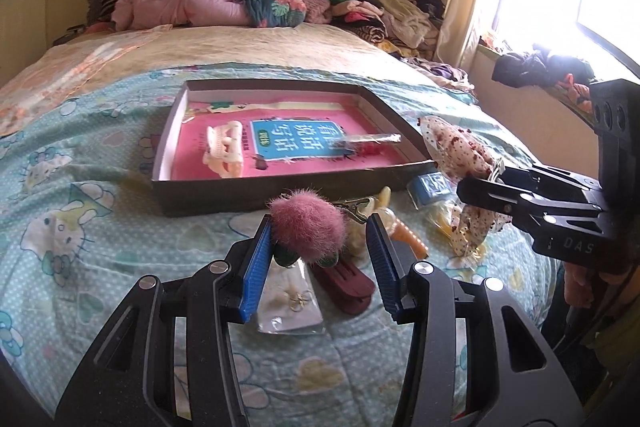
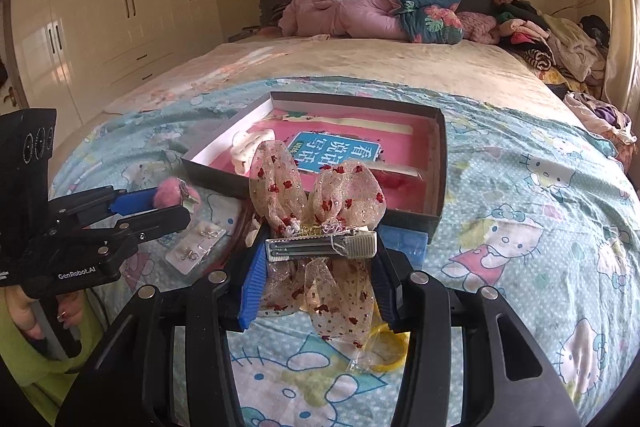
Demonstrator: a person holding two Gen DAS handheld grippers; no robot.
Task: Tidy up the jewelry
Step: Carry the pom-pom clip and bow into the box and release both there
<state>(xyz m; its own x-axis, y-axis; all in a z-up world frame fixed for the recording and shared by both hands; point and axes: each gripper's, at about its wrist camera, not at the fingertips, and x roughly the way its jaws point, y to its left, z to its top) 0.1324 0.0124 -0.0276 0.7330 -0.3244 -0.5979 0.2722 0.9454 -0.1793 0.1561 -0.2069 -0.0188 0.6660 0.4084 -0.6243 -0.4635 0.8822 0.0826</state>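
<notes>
Bow clip (image 2: pixel 320 245) spans the right tongs (image 2: pixel 316 267).

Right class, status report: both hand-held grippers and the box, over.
Left hand-held gripper holds fuzzy pink pom-pom clip. Right hand-held gripper shut on sheer red-dotted bow clip. Shallow grey cardboard box ahead, path clear.

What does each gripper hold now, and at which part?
Right gripper: the bow hair clip, held by its metal clip bar. Left gripper: the pink pompom clip, though the exact hold point is hidden.

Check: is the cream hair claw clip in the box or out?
In. The cream clip lies inside the box, on the pink book lining its bottom.
</notes>
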